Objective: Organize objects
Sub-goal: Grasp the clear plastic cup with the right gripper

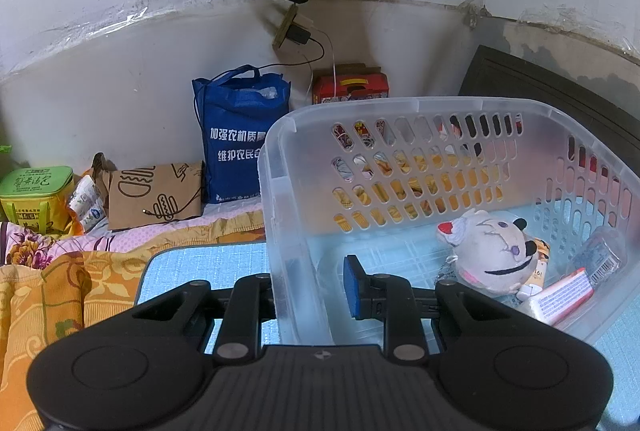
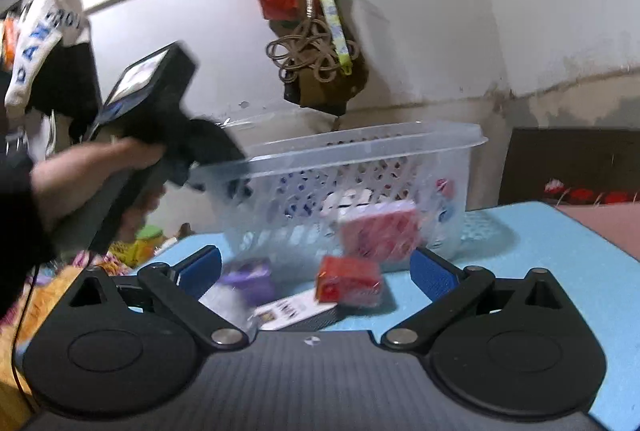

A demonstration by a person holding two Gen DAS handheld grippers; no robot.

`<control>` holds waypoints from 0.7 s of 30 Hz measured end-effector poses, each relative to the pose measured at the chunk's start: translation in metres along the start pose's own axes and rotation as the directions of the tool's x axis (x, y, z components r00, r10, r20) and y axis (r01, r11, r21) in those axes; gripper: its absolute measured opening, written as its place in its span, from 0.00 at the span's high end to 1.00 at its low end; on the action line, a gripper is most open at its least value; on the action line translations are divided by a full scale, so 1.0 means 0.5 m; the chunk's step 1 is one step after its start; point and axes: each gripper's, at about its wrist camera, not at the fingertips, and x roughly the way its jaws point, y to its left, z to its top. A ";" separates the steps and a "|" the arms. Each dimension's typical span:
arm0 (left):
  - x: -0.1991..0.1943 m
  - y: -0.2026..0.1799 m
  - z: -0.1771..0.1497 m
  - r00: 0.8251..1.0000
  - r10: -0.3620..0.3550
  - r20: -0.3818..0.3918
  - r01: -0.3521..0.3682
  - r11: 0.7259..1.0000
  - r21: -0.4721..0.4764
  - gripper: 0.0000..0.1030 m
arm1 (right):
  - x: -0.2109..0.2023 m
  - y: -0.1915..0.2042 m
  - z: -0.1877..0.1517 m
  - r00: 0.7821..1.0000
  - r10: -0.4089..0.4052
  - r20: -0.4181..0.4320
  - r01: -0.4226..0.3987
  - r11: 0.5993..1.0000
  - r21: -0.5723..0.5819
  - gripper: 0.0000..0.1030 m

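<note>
A clear slotted plastic basket [image 1: 420,111] stands on a blue mat [image 1: 208,271]. My left gripper [image 1: 308,287] is shut on its near left wall, one finger outside and the blue pad [image 1: 354,287] inside. In the basket lie a white plush toy [image 1: 492,255], a red-and-white packet [image 1: 564,297] and a clear barcoded pack [image 1: 600,255]. In the right wrist view my right gripper [image 2: 318,269] is open wide before the basket [image 2: 360,167]. Blurred between its pads are a purple packet [image 2: 248,279], a red box [image 2: 348,281], a pink packet [image 2: 380,231] and a white card [image 2: 292,309].
A hand [image 2: 100,167] holds the left gripper at the basket's left end. Behind the mat stand a blue bag [image 1: 240,139], a brown paper bag [image 1: 156,195], a green box [image 1: 36,195] and a red carton [image 1: 352,87]. Floral cloth [image 1: 60,295] lies at left.
</note>
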 end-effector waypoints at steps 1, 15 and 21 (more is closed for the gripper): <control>-0.001 0.000 -0.001 1.000 0.000 0.001 0.000 1.000 0.000 0.72 | -0.002 0.010 -0.009 1.000 -0.008 0.005 0.008 1.000 -0.007 0.00; -0.001 0.001 -0.002 1.000 -0.006 0.000 0.006 1.000 0.001 0.72 | 0.038 0.082 -0.067 0.987 0.105 -0.124 -0.113 0.992 -0.063 0.50; -0.002 0.001 -0.002 1.000 -0.006 0.000 0.006 1.000 0.001 0.72 | 0.019 0.081 -0.069 0.988 0.119 -0.096 -0.126 0.990 -0.068 0.53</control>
